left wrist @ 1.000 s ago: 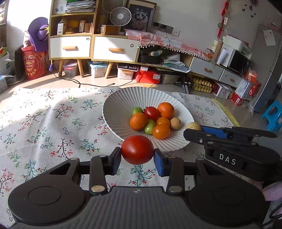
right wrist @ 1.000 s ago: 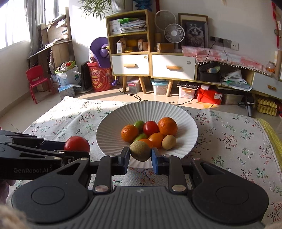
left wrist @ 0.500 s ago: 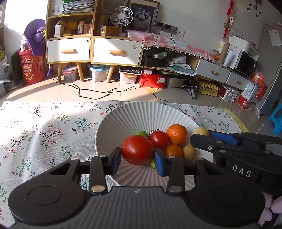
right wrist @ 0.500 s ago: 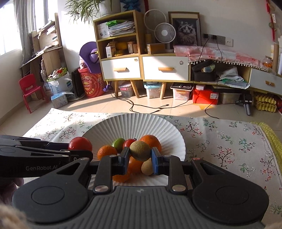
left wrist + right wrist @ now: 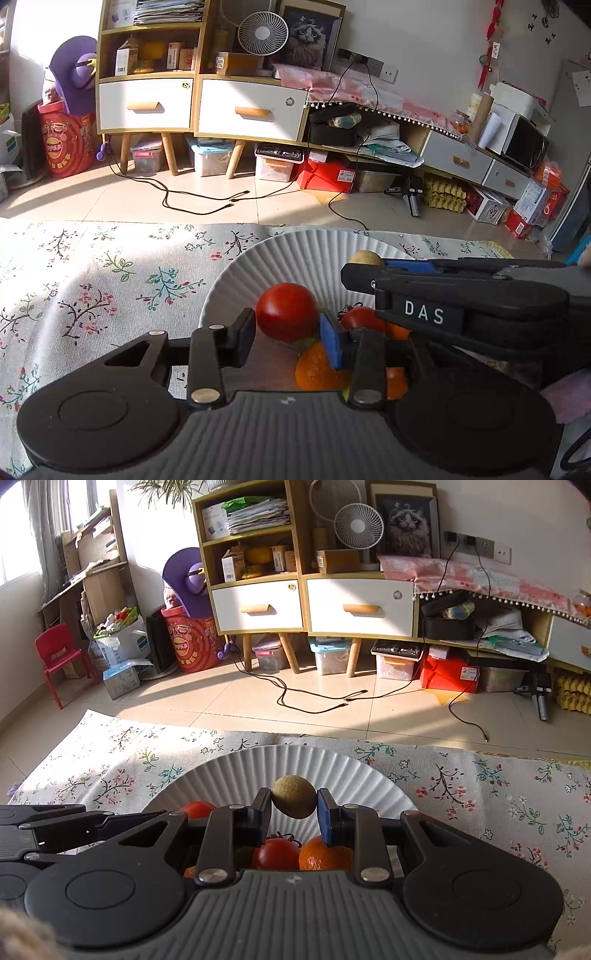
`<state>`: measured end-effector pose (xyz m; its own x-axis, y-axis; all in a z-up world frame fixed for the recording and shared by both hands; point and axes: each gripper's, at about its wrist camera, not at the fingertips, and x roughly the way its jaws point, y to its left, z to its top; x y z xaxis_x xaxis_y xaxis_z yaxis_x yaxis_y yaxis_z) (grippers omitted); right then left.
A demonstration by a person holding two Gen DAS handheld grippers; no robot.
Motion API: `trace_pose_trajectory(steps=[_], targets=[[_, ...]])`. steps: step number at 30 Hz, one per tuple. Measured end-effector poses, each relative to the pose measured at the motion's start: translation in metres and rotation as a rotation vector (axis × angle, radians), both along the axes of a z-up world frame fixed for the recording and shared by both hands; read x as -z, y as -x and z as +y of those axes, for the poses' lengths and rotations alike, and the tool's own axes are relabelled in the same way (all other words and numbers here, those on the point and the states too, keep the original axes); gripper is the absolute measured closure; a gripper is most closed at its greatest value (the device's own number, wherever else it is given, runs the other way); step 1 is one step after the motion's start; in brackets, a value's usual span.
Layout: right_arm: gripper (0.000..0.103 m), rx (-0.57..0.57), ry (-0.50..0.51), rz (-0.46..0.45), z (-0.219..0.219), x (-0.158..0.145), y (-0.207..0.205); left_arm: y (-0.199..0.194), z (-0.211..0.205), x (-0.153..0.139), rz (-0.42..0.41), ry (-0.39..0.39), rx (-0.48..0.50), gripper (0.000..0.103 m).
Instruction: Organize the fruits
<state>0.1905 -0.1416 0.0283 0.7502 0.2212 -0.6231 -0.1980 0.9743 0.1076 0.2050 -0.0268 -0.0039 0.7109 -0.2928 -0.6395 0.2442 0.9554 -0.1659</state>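
Comparing with the frames from 1 second earlier, the biggest change was position: both grippers had travelled forward from the near edge of the white fluted plate (image 5: 295,251) to hang over its bowl, so the table's floral cloth (image 5: 110,280) that had filled the lower view gave way to plate and fruit. In my judgement that put the task at the drop-off stage for 2 fruits at once, with only the release left for each.

The left gripper (image 5: 288,330) had its fingers closed on a large red tomato (image 5: 286,312), held above the plate's left-centre; the right gripper (image 5: 293,808) had its fingers clamped on a dull green-brown round fruit (image 5: 294,796), held above the middle of the pile. Neither grip had changed across the second; neither fruit looked to be touching the plate.

The plate was the only container on the table. Inside it, seen from the right wrist view, lay a smaller red tomato with a green calyx (image 5: 275,853) and an orange (image 5: 325,853) touching side by side directly under the held fruit. The left wrist view showed another orange (image 5: 317,369) below the blue finger pad. Other fruits were hidden by the gripper bodies, so I could not count them.
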Motion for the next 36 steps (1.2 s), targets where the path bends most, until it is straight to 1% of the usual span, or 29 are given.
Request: trace_pose_trajectory(steps=[7, 11, 14, 15, 17, 20, 22, 24, 29, 32, 36], targets=[[0.079, 0.012, 0.005, 0.022, 0.001, 0.002, -0.005, -0.002, -0.001, 0.001, -0.013, -0.009, 0.015, 0.058], [0.077, 0.012, 0.006, 0.033, 0.001, -0.001, -0.01, -0.002, 0.0, 0.0, -0.018, -0.008, 0.018, 0.055], [0.07, 0.007, 0.006, 0.029, 0.002, -0.004, -0.008, 0.0, 0.0, -0.003, -0.029, -0.021, 0.023, 0.049], [0.069, 0.008, 0.005, 0.028, 0.002, -0.005, -0.007, 0.002, 0.0, -0.004, -0.035, -0.027, 0.023, 0.045], [0.061, 0.013, -0.001, 0.025, 0.001, -0.008, -0.005, 0.005, 0.0, -0.007, -0.045, -0.036, 0.024, 0.04], [0.056, 0.025, 0.002, 0.022, -0.002, -0.013, 0.001, 0.012, 0.003, -0.012, -0.052, -0.048, 0.024, 0.035], [0.053, 0.032, 0.0, 0.015, -0.005, -0.017, 0.006, 0.018, 0.006, -0.017, -0.063, -0.054, 0.021, 0.027], [0.049, 0.044, -0.003, 0.004, -0.01, -0.022, 0.012, 0.024, 0.009, -0.021, -0.067, -0.061, 0.019, 0.023], [0.039, 0.089, -0.01, -0.001, -0.024, -0.03, 0.026, 0.039, 0.018, -0.026, -0.061, -0.078, 0.008, 0.016], [0.033, 0.117, -0.025, 0.001, -0.034, -0.03, 0.038, 0.053, 0.025, -0.023, -0.067, -0.107, -0.011, 0.01], [0.03, 0.143, -0.025, 0.021, -0.041, -0.027, 0.054, 0.069, 0.033, -0.017, -0.043, -0.129, -0.031, 0.009]])
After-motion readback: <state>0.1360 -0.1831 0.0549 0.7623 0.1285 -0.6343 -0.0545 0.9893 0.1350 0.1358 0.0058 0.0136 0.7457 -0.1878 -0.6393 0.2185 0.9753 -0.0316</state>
